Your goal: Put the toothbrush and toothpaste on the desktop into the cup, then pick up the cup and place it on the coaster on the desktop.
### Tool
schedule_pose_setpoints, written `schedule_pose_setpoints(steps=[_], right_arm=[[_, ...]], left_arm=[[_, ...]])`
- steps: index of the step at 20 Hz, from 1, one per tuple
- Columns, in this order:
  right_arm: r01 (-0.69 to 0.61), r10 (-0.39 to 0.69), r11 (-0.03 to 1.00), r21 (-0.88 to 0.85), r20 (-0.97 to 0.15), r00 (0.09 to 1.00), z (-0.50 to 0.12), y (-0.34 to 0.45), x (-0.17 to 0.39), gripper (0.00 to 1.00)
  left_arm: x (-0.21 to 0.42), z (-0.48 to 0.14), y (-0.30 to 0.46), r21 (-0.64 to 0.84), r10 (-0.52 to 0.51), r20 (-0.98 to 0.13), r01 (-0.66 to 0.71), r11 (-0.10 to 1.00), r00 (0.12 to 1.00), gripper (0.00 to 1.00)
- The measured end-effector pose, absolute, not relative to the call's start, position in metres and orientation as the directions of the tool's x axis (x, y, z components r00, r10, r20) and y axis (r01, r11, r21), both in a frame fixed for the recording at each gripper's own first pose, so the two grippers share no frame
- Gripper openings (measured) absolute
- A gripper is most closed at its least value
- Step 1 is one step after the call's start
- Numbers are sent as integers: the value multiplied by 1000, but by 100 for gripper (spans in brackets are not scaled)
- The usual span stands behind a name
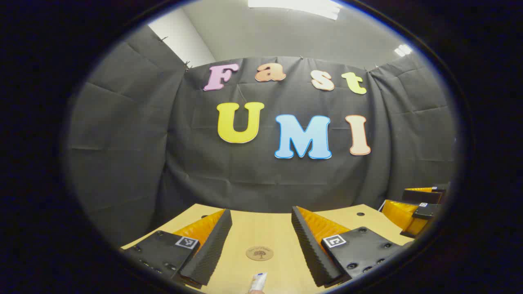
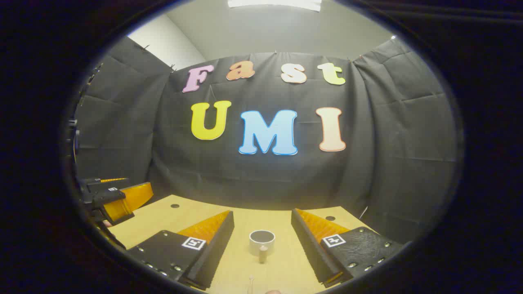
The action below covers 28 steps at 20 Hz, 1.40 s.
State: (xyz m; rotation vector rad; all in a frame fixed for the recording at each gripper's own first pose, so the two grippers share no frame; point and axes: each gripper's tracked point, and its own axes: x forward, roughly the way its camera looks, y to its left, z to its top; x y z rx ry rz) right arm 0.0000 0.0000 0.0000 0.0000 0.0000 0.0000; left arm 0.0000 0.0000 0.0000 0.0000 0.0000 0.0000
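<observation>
Both grippers hover spread wide above the wooden table (image 1: 265, 228): the left gripper (image 1: 261, 237) frames a round brown coaster (image 1: 259, 253) and a white toothpaste tube (image 1: 258, 282) at the near edge; the right gripper (image 2: 261, 237) frames a pale cup (image 2: 262, 241) mid-table, toothbrush (image 2: 251, 282) nearer.

Left gripper (image 1: 261, 228) jaws wide apart, bare desktop (image 1: 269, 228) between them. Coaster (image 1: 259, 253) lies flat in the gap, centred, touching neither finger, no real obstacle. Toothpaste (image 1: 258, 281) end pokes in nearest the camera, between the finger bases. Right gripper (image 1: 416, 208) sits off to the right, well apart.

Right gripper (image 2: 261, 226) jaws also spread. Cup (image 2: 262, 241) stands upright in the gap, free room on both sides. A small upright item (cannot tell what) just in front of it. Toothbrush (image 2: 251, 281) tip near the bottom edge. Beyond the cup, open desktop (image 2: 261, 218) up to the cloth wall (image 2: 261, 179).
</observation>
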Motion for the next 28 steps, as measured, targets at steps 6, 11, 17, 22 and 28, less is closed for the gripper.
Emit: schedule_pose_setpoints(steps=[6, 11, 17, 22, 28], right_arm=[[40, -40, 999, -35, -4, 999, -1, -19, -5, 88], [29, -29, 998, -57, 9, 1000, 6, -16, -7, 88], [28, -29, 999, -26, -30, 999, -1, -17, -2, 88], [12, -14, 1000, -15, -133, 991, -25, -15, -1, 88], [-13, 7, 1000, -20, -278, 961, -61, -8, 0, 88]], left_arm=[[-1, -5, -4, 2, -19, -24, 19, 1000, 1000, 96], [-1, -7, -6, -14, -23, -39, 23, 1000, 999, 95], [1, -9, -9, -23, -37, -58, 36, 999, 998, 96], [-8, -28, -12, -20, -61, -157, 58, 998, 986, 94], [-39, -54, -8, -43, -55, -347, 42, 998, 936, 94]])
